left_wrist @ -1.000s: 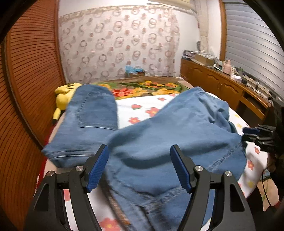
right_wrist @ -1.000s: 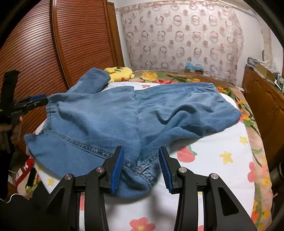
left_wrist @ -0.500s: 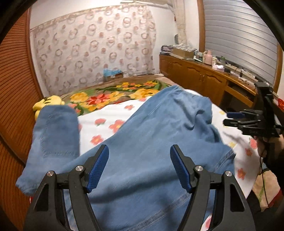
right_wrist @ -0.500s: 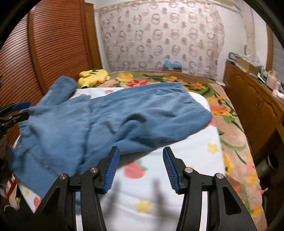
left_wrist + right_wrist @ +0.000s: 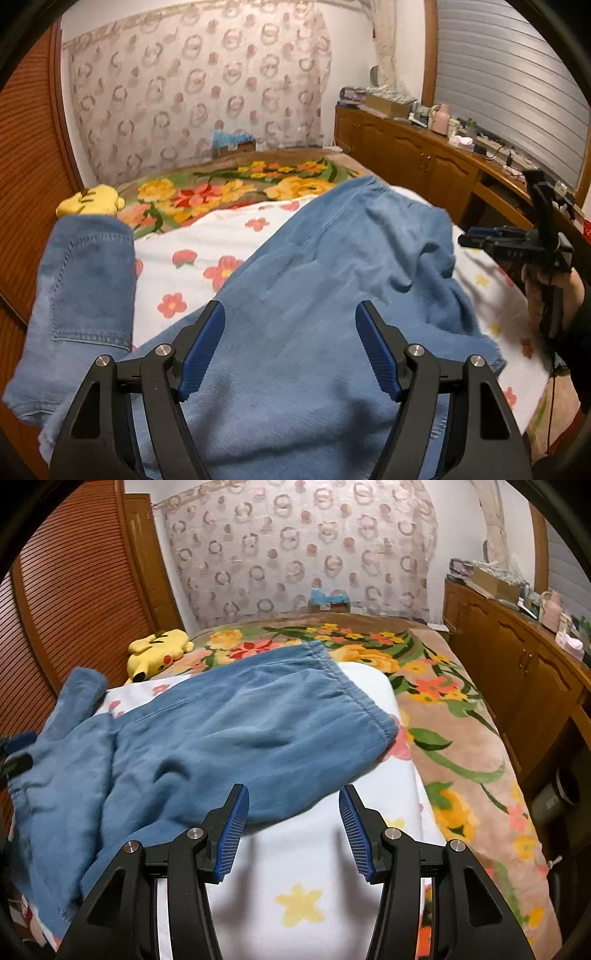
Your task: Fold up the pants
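A pair of blue denim pants [image 5: 314, 295] lies spread and rumpled on the bed. One leg [image 5: 88, 280] with a back pocket lies at the left in the left wrist view. The elastic waistband end [image 5: 354, 690] lies towards the bed's far right in the right wrist view. My left gripper [image 5: 290, 339] is open and empty, hovering just above the denim. My right gripper [image 5: 293, 827] is open and empty above the white sheet, just in front of the pants' near edge; it also shows in the left wrist view [image 5: 517, 243], held off the bed's right side.
The bed has a white flowered sheet [image 5: 314, 886] over a floral blanket [image 5: 443, 709]. A yellow plush toy [image 5: 159, 651] lies at the far left. A slatted wooden wardrobe [image 5: 74, 590] stands left, a wooden cabinet [image 5: 517, 664] with clutter right.
Both grippers have let go of the pants and pulled back. The right gripper has moved right, off the denim and over bare sheet. The pants have settled flatter on the bed.
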### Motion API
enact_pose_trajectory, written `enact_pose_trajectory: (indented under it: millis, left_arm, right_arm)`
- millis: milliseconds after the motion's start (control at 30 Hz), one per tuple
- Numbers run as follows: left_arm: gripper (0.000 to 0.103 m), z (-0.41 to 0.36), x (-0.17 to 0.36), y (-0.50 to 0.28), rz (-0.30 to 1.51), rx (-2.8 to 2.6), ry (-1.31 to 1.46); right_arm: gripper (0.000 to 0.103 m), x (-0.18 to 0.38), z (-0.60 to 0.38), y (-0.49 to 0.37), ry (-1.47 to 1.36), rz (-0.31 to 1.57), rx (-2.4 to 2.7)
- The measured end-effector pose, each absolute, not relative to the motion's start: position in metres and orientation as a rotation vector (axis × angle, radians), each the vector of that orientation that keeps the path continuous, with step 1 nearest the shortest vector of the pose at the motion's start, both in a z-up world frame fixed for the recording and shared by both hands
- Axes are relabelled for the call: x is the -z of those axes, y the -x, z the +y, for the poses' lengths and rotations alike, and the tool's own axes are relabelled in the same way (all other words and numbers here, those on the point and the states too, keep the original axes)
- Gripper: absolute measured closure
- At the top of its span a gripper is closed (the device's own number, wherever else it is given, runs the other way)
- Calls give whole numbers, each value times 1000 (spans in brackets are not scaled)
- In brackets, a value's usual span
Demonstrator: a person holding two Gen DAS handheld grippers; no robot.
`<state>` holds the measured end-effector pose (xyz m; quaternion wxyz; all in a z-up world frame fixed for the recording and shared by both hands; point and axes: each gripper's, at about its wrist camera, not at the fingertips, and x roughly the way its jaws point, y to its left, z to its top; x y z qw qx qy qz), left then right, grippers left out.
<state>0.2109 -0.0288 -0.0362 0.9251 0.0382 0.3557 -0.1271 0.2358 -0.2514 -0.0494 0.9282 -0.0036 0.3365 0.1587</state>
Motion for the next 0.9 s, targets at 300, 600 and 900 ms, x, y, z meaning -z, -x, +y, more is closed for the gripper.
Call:
enact_pose_trajectory:
  millis: [300,600,900]
  left_arm:
    - [29,-29,61,-220,788,261,-70]
    - [29,-25,68,-215,798,258,-53]
    - [29,-13,70,-206,798,241,-25]
  right_arm:
    - [50,55,-259,-265,-34,735,-279]
    - [50,55,-260,-283,-39,763,-251]
    - [62,53,-256,-291,-24,758,-228]
